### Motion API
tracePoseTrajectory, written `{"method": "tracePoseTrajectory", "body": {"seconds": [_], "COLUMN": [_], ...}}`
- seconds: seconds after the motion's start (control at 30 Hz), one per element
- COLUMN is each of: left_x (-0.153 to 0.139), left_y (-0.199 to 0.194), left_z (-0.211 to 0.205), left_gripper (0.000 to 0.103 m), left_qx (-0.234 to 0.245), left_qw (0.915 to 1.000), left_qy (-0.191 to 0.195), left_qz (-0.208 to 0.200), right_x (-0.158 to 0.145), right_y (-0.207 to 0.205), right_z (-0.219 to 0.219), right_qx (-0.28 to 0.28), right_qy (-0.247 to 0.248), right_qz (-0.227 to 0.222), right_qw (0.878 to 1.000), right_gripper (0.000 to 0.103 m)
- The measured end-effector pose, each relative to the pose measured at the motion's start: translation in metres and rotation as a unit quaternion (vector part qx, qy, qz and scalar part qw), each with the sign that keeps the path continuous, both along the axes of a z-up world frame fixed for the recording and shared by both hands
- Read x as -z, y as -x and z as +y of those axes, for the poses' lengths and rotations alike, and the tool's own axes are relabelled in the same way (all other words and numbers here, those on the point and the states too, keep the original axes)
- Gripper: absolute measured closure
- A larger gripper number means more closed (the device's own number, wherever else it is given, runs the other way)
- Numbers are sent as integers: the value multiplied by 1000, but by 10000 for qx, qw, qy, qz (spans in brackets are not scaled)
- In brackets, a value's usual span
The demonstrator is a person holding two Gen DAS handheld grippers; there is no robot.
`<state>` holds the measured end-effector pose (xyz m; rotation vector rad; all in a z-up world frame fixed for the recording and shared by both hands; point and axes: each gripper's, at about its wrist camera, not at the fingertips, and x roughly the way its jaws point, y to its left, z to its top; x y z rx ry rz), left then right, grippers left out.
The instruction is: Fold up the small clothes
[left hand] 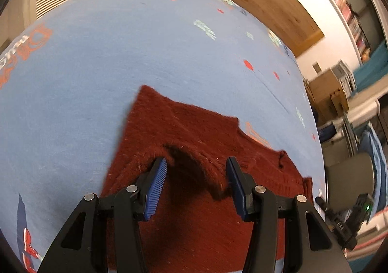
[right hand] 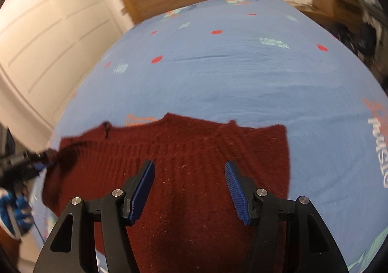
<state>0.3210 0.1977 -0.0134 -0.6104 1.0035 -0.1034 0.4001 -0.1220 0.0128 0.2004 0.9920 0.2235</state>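
Right wrist view — blurred left gripper (right hand: 44, 164) at sweater (right hand: 194, 151) edge, jaws indistinct

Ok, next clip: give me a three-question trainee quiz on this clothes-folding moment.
1. True or false: the left gripper is clamped on the sweater.
2. What colour is the sheet under the sweater? A green, B blue, C white.
3. What is pinched in the right gripper?

Key:
1. False. Its jaws stand apart over a raised fold.
2. B.
3. Nothing. Its jaws stand apart above flat knit.
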Motion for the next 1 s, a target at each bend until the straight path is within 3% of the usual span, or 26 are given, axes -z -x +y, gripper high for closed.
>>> {"method": "tracePoseTrajectory", "body": {"seconds": [0.17,0.33,0.5,0.7,0.87,1.0], "left_x": [2,-10,-13,-1,25,63], "left_y": [5,3,-1,-14,-39,-65], "left_z": [21,7,2,-47,-87,-89], "left_gripper": [54,54,54,54,54,54], "left_qx": [-355,-228,-378,355,798,920], "left_qw": [9991,9981,9965,9928,9831,9772], "left_qy": [155,-433,-533,-1031,-1594,-1913], "left_qz": [-146,-386,-527,-493,-420,28], "right_x": [18,39,31,14,21,37], "right_y": [-9,-21,-20,-16,-18,-26], "right_z": [11,2,-16,-7,18,22], "right_qx": [-192,-66,121,-5,-345,-380], "right_qy": [276,575,477,342,537,753], "right_qz": [59,307,194,-45,-13,134], "right_qw": [9994,9979,9986,9994,9980,9963], "right_gripper": [41,41,41,41,41,41]}}
